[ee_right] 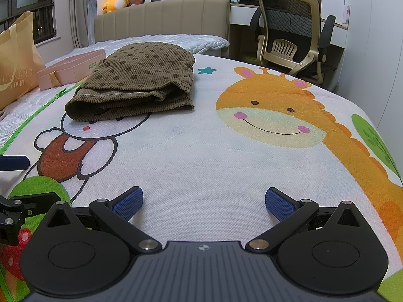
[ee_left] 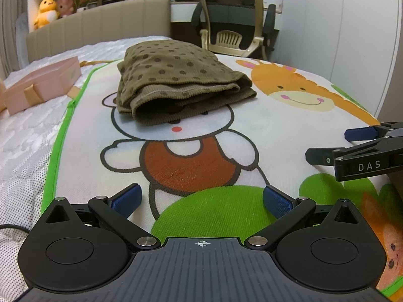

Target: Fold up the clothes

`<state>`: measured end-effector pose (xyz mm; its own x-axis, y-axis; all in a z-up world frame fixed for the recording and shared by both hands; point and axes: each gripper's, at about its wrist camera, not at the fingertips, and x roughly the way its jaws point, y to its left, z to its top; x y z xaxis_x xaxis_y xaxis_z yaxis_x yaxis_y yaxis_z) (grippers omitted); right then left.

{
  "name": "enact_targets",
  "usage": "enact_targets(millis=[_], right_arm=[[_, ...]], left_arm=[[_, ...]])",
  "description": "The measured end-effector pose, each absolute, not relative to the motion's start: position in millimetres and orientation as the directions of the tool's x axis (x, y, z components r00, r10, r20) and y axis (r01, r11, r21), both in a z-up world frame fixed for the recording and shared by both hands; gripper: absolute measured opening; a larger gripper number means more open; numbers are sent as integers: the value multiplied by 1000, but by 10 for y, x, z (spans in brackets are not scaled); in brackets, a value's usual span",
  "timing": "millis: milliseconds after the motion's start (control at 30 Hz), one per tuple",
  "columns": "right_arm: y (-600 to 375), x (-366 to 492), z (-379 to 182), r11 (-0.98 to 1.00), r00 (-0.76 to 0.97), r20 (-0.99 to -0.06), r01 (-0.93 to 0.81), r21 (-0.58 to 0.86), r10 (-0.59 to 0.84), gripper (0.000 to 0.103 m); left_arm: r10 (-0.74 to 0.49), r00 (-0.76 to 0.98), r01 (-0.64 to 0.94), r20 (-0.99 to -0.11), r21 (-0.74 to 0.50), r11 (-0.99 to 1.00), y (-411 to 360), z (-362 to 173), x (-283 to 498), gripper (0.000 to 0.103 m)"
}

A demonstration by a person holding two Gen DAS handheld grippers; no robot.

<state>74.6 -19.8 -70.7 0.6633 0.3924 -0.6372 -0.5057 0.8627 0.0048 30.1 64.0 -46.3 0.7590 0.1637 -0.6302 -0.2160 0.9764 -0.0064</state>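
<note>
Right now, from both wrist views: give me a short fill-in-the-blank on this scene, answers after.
1. The brown garment with darker dots lies already ____ on the cartoon mat.
2. Both the left tongs and the right tongs are ____, holding nothing.
3. The big orange animal printed on the mat is a ____.
4. The pink box sits to the garment's ____.

Answers: folded; open; giraffe; left
</note>
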Motion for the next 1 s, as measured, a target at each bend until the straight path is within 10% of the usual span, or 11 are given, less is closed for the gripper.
enact_targets(millis=[1000], right_arm=[[-194, 746, -710, 863, 664, -637, -505, 5, 392, 103]], left_arm=[[198, 748, -262, -633, -8, 965, 682, -461, 327, 103]])
